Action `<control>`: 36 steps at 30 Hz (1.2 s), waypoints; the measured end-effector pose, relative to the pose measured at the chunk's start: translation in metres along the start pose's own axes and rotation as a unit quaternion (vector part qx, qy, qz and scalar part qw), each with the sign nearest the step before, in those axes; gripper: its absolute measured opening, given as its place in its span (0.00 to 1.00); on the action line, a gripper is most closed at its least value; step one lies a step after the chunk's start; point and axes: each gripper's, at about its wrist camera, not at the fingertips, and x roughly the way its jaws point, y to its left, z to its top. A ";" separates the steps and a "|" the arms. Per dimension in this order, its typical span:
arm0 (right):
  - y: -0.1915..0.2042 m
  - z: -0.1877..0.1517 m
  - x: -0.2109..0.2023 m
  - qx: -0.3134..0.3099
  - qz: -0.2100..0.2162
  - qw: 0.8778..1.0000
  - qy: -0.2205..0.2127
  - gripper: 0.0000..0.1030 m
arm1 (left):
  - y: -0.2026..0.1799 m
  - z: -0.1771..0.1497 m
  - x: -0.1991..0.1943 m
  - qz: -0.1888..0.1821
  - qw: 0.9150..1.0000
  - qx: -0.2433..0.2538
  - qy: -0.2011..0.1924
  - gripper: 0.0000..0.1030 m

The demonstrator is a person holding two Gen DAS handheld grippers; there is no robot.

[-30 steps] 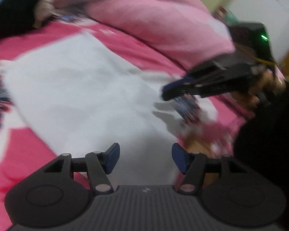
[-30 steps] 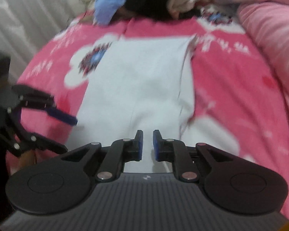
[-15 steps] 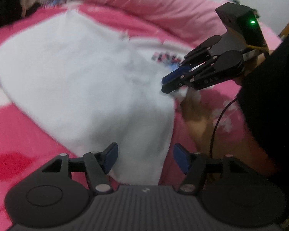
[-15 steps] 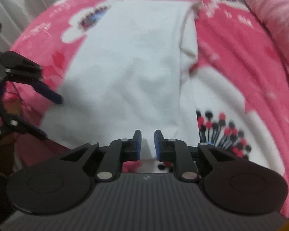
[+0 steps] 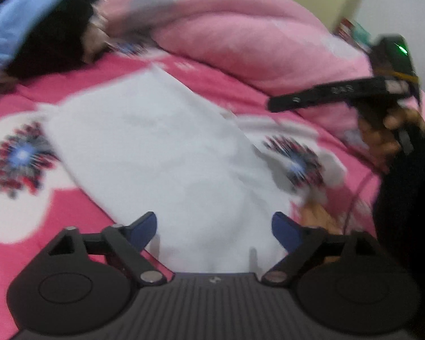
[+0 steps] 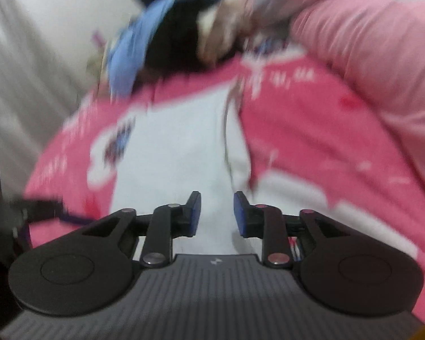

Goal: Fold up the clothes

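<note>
A white garment (image 5: 167,153) lies flat on the pink flowered bedspread (image 5: 19,215); it also shows in the right wrist view (image 6: 181,153). My left gripper (image 5: 214,226) is wide open and empty over the garment's near end. My right gripper (image 6: 216,209) is open and empty above the garment's near edge. The right gripper also shows from the side in the left wrist view (image 5: 274,104), raised over the bed to the right. Both views are blurred.
A pink quilt (image 5: 240,36) is heaped along the far right side of the bed (image 6: 368,56). A pile of blue and black clothes (image 5: 36,36) lies at the head of the bed (image 6: 161,28). A pale curtain (image 6: 17,85) hangs at the left.
My right gripper has opened from nearly shut and has lifted away from the garment's edge. My left gripper has opened wider. The garment lies flat again.
</note>
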 end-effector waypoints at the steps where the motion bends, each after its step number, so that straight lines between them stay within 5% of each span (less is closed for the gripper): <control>1: 0.002 0.004 0.001 0.008 -0.006 1.000 -0.022 0.30 | 0.003 0.002 -0.004 0.015 1.000 -0.007 -0.016 0.89; 6: 0.005 0.014 0.005 0.012 -0.012 0.998 -0.064 0.56 | 0.017 0.011 -0.019 0.054 0.994 -0.043 -0.079 1.00; 12: 0.012 0.020 0.009 0.001 -0.025 0.995 -0.092 0.82 | 0.020 0.015 -0.025 0.117 0.986 -0.047 -0.112 1.00; 18: 0.025 0.020 0.010 -0.001 -0.042 0.995 -0.093 0.84 | 0.026 0.016 -0.029 0.132 0.981 -0.065 -0.126 1.00; 22: 0.034 0.018 0.010 -0.013 -0.046 0.994 -0.098 0.99 | 0.031 0.017 -0.020 0.127 0.982 -0.084 -0.115 1.00; 36: 0.039 0.008 0.016 -0.007 -0.068 0.993 -0.099 0.99 | 0.068 0.007 -0.001 0.154 0.971 -0.167 -0.076 1.00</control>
